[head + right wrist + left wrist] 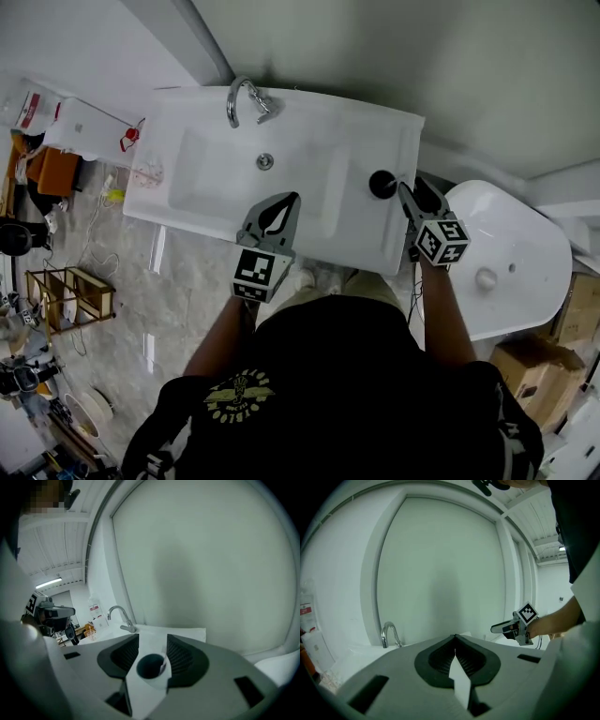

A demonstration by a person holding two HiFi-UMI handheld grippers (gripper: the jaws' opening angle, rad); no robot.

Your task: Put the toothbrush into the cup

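A dark cup [382,184] stands on the white sink's right ledge [398,141]. In the right gripper view the cup [150,666] sits low between the two pads, and a thin pinkish piece, likely the toothbrush [163,666], leans at its right rim. My right gripper [405,192] is open around the cup, with its pads [180,656] beside the rim. My left gripper [281,211] hovers over the basin's front edge, shut with nothing in it. It [455,641] points toward the back wall, and the right gripper [494,629] shows off to its right.
A chrome faucet [242,98] rises at the back of the basin [216,173], which has a drain [265,161] in its middle. A white toilet [511,262] stands to the right of the sink. Boxes and clutter cover the floor on the left [56,291].
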